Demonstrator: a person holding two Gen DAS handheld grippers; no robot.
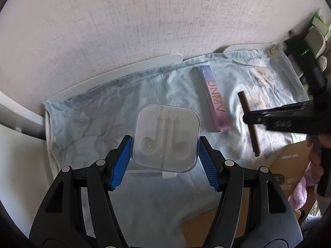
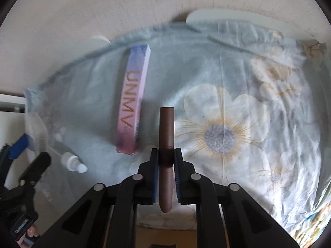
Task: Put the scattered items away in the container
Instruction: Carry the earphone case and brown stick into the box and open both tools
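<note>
Over floral cloth (image 2: pixel 238 78), left tongs (image 1: pixel 165 144) pinching clear earphone case (image 1: pixel 166 138), right tongs (image 2: pixel 166 159) clamping brown tube (image 2: pixel 166 128), "UNMV" box (image 2: pixel 132 101) nearby

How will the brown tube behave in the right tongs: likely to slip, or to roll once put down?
The brown tube looks rigid and smooth, so it may pivot in the right tongs, which pinch it at one narrow band. Being round, it would probably roll on the floral cloth.
</note>
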